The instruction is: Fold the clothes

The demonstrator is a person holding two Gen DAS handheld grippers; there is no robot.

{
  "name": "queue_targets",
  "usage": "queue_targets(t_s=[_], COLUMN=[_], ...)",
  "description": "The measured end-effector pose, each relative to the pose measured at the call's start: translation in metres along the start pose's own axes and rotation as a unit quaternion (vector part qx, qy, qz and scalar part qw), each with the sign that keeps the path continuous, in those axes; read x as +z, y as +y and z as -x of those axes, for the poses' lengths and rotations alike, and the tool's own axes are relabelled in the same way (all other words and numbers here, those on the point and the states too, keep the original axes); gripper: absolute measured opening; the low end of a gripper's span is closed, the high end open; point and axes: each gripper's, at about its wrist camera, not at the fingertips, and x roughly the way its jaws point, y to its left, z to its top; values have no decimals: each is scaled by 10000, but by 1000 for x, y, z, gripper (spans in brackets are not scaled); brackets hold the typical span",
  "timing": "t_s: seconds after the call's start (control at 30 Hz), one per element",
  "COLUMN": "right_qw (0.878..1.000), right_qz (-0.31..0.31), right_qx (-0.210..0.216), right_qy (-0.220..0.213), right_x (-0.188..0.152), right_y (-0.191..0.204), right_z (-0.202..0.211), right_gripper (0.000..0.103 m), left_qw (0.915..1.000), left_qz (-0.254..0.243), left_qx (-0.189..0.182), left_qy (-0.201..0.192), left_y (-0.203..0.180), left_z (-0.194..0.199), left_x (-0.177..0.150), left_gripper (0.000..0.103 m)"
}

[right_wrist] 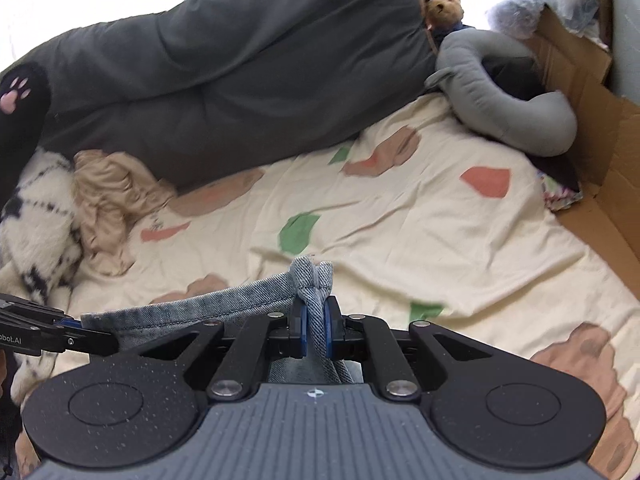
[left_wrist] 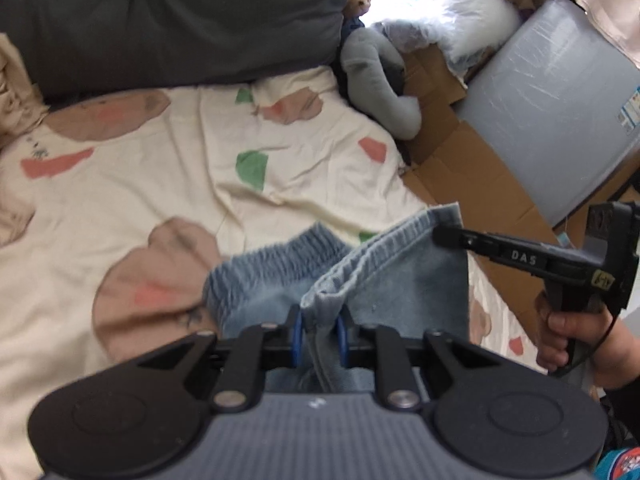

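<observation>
A cream bedsheet [right_wrist: 400, 216] printed with brown, green and pink patches was spread under the work, bounded by a dark grey duvet [right_wrist: 240, 60]. The left gripper [left_wrist: 319, 334] was clamped on the elastic waistband of the faded denim garment [left_wrist: 400, 280], and the right gripper [right_wrist: 316, 330] was pinched tight on a bunched denim edge. The garment was held stretched between them above the sheet, with a grey plush [right_wrist: 500, 96] and cardboard [left_wrist: 472, 168] lying beyond.

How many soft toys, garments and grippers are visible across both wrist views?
Soft toys: 2, grey plush, teddy bear
Garments: 2, denim shorts, beige garment
Grippers: 2, left gripper, right gripper, both clamped on the shorts
Total: 6
</observation>
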Motion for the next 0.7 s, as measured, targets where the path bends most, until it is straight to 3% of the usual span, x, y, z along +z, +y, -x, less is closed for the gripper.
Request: queue_targets(t_s=[0.2, 0.7], right_qw=[9997, 9984], right_qz=[-23, -129], right_qx=[-224, -272], right_qy=[23, 479], right_x=[12, 16], right_y=[-6, -12], right_z=[-9, -65], right_gripper=[7, 7], left_qw=[9999, 9994], left_qz=[-168, -83], left_qx=[23, 260], left_qy=[25, 212], left_y=[1, 34], left_z=[-16, -54], left_x=[16, 21], left_gripper=[18, 18])
